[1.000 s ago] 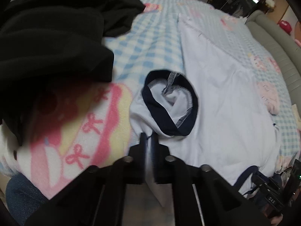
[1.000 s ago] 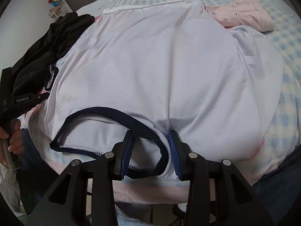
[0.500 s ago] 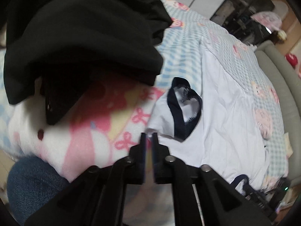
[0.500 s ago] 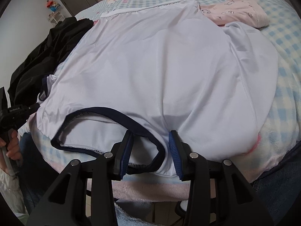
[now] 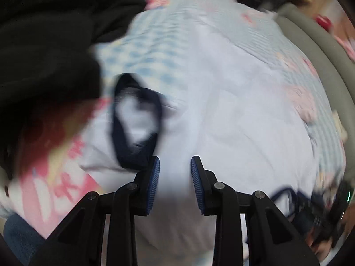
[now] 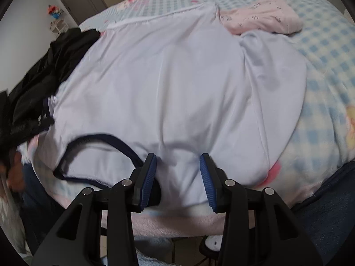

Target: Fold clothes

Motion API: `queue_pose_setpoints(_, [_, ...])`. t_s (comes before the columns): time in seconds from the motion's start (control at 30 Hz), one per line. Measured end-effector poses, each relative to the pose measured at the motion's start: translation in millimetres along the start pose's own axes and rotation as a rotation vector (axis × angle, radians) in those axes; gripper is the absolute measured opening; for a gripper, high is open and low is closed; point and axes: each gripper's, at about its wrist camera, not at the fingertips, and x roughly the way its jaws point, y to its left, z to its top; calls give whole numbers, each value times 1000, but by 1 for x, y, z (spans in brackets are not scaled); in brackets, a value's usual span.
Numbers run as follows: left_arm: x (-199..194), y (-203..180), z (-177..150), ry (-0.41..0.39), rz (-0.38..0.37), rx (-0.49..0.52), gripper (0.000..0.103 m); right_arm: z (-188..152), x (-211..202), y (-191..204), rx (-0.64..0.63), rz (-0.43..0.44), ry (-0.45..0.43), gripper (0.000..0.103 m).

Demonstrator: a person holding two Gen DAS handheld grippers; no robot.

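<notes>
Two grippers in view, both with jaws spread and nothing pinched. Left gripper (image 5: 175, 166): blue pads apart, white shirt (image 5: 233, 115) cloth seen through the gap, no pad pressing on it; left-wrist view is blurred. Just left of its left pad lies the shirt's navy-trimmed sleeve opening (image 5: 135, 128), standing open as a loop. Right gripper (image 6: 177, 164): pads apart over the near edge of the shirt (image 6: 177, 84), beside the navy-trimmed neckline (image 6: 99, 146), which runs to its left pad; whether that pad touches the trim cannot be told. Shirt lies spread flat on the bed (image 6: 328, 71), which has a blue checked cover; one side is folded in along the right. Black clothes (image 6: 48, 71) heaped at the shirt's left side. Pink folded garment (image 6: 261, 17) beyond the shirt's far right corner, touching it.
</notes>
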Motion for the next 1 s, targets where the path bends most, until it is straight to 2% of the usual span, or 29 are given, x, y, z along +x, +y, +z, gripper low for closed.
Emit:
queue_pose_setpoints(0.1, [-23,20,13,-103,116,-43,31,-1,-1,-3,8,1,-1,41])
queue_pose_setpoints(0.17, [-42,30,15,-162,159,-90,31,-1,-2,-5,19,1,-2,41])
queue_pose_setpoints(0.2, [-51,33,13,-186,153,-111,31,0,-5,-5,25,1,-14,41])
queue_pose_setpoints(0.23, [-55,32,9,-185,71,-110,31,2,-8,-4,31,1,-29,41])
queue_pose_setpoints(0.27, [-58,30,4,-177,-29,-103,31,3,-15,-4,39,0,-66,41])
queue_pose_setpoints(0.33, [-51,8,-15,-112,-179,-55,32,7,-24,-1,45,-10,-130,42])
queue_pose_setpoints(0.4, [-39,-24,-32,-77,-221,46,32,8,-17,4,23,-10,-114,43])
queue_pose_setpoints(0.5, [-17,-68,-52,-12,-229,194,32,0,-1,8,-21,-25,-44,43])
queue_pose_setpoints(0.63, [15,-97,-73,93,-71,327,31,-9,4,7,-43,-41,11,44])
queue_pose_setpoints(0.7, [21,-98,-85,124,9,375,32,-11,2,4,-26,-35,36,44])
queue_pose_setpoints(0.73, [19,-95,-88,131,19,376,32,-12,1,2,-18,-32,49,44])
queue_pose_setpoints(0.8, [10,-83,-91,137,0,345,32,-14,-5,1,-17,-4,64,45])
queue_pose_setpoints(0.87, [-1,-72,-89,125,-58,297,32,-13,-17,-2,-15,31,40,45])
queue_pose_setpoints(1.0, [-8,-81,-72,57,-109,291,32,-6,-26,-10,5,11,-15,46])
